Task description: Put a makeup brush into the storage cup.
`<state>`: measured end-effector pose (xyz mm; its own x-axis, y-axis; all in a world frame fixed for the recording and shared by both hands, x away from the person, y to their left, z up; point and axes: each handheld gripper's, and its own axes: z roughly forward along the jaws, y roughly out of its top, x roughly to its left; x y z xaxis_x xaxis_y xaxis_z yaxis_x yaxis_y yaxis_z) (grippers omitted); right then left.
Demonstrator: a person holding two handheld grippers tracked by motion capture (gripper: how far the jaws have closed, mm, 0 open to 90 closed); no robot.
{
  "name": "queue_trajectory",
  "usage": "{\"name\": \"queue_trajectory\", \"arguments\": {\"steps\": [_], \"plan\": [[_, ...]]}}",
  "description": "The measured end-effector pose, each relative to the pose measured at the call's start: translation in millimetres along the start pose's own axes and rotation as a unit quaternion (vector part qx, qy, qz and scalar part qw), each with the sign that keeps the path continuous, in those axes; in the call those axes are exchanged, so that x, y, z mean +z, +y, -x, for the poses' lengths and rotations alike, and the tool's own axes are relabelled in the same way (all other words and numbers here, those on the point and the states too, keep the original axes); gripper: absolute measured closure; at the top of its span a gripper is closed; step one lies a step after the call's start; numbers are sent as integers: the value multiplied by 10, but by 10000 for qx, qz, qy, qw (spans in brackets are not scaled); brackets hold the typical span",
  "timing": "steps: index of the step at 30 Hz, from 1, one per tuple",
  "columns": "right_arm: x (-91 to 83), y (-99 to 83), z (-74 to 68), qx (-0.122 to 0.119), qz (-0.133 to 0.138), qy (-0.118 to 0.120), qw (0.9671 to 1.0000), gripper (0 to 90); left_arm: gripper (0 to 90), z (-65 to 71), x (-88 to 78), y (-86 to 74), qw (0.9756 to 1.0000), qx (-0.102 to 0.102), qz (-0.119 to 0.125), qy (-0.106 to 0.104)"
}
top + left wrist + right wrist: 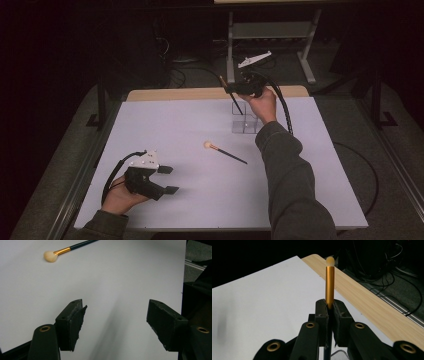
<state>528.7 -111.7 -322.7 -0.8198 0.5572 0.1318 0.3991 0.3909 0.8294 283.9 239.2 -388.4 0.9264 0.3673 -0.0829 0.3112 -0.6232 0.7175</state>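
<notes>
Makeup brush with a gold metal ferrule, pale rounded bristle tip and dark thin handle (330, 282): we hold it clamped in our right gripper (231, 90), high over the far right part of the white table top (165, 130). In the right gripper view the jaws press shut on the brush just below the ferrule, bristles pointing away from the camera. In the high view its long axis runs tilted, bristle end up and to the far left, handle end slanting down and right toward the clear square plastic holder (244, 123) that stands just beneath it. Whether the handle tip is already inside the holder's mouth we cannot tell. We judge the coming move to be a lowering of the handle into that holder, so the tilt of the handle against the upright opening is what matters.

A second makeup brush with a fluffy peach head and dark handle (224, 151) lies flat near the table's middle, head to the left, handle pointing right and near. Our left gripper (167, 180) rests at the near left, jaws wide apart and empty; it is the nearer hand to this lying brush.
</notes>
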Motion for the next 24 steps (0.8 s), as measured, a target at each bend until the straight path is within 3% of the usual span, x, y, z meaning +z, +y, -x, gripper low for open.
{"name": "queue_trajectory", "arguments": {"steps": [24], "plan": [[33,-62,-2,19,-15,36,10000,822,290,-12,3,1,10000,12,-10,-2]]}}
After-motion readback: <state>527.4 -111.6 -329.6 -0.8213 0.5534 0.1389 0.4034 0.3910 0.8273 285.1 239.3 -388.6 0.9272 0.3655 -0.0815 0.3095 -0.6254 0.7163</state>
